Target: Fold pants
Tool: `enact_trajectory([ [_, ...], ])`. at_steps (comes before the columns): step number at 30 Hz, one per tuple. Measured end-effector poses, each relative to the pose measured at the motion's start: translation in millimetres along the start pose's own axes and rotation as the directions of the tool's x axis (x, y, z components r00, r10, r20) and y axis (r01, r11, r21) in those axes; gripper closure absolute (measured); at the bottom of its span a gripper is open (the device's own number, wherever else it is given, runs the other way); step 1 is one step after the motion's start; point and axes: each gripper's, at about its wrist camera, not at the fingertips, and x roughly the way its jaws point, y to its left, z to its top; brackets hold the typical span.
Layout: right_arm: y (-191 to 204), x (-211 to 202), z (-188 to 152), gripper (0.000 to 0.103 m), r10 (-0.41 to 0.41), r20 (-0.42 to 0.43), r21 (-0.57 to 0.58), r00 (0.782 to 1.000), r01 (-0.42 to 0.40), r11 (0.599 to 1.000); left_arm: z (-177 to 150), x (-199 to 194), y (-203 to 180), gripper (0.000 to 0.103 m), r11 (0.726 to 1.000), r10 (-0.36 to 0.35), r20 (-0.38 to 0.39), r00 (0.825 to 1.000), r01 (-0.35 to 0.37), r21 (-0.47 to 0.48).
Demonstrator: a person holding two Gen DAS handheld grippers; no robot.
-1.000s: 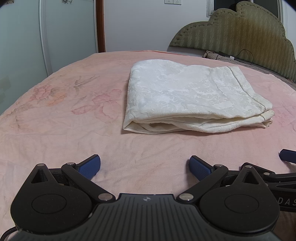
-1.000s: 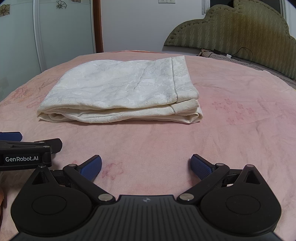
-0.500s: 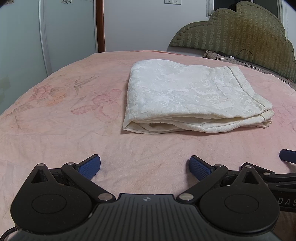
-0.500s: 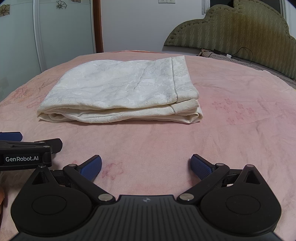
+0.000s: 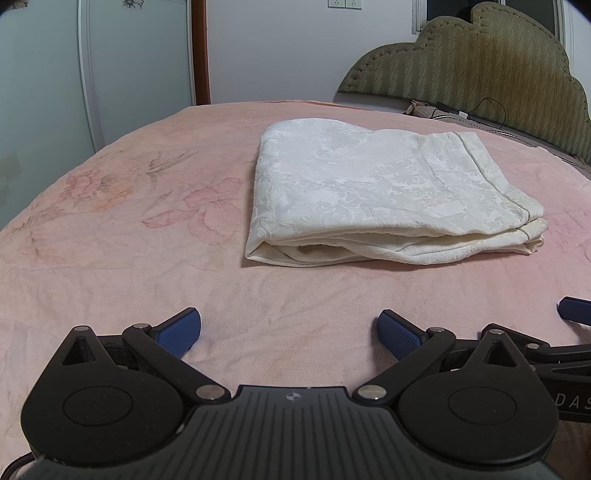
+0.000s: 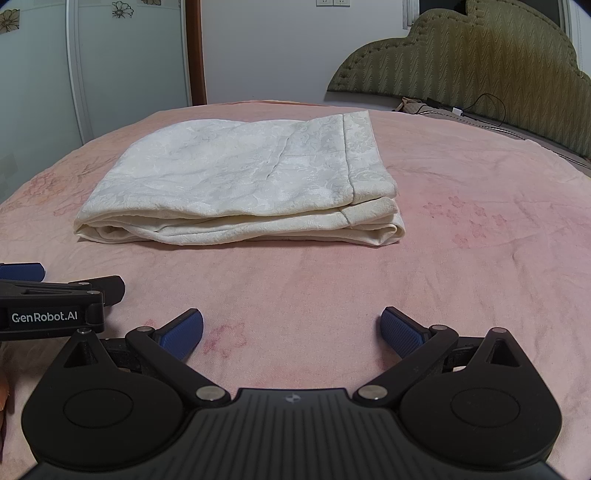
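Left tool: jaws spread wide, nothing between them, blue pads low over the bed. Right tool: same, wide open, empty, pads just above the sheet. Both sit side by side near the front edge of the bed; each shows in the other's view, left tool at the left edge of the right wrist cam w/ "GenRobot.AI" label, right tool's blue tip at the right edge of the left wrist cam. Can't tell if they touch each other.

Pants: cream/white w/ a woven floral pattern, folded into a flat multi-layer rectangle, lying on the bed ahead of both tools, well apart from the pads. From the left cam the stack is ahead and to the right; from the right cam ahead and slightly left, so it's roughly between the two, further up the bed. Layered open edges face the tools; hem band runs along the right side of the stack. Rounded fold on the left side.

Bed cover is pink w/ faded flower prints, lightly wrinkled. Behind: olive padded headboard at right w/ a black cable near its base, white wall w/ sockets, brown door frame, pale wardrobe doors at left.
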Motion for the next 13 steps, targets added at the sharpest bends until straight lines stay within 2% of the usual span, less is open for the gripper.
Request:
enact_trajectory([
  [13,0.1,-0.1,-0.1,0.000,0.000,0.000,0.000,1.000,0.000,1.000,1.2,0.3,7.1,0.000,0.999,-0.028,0.009,1.000,0.028,-0.019],
])
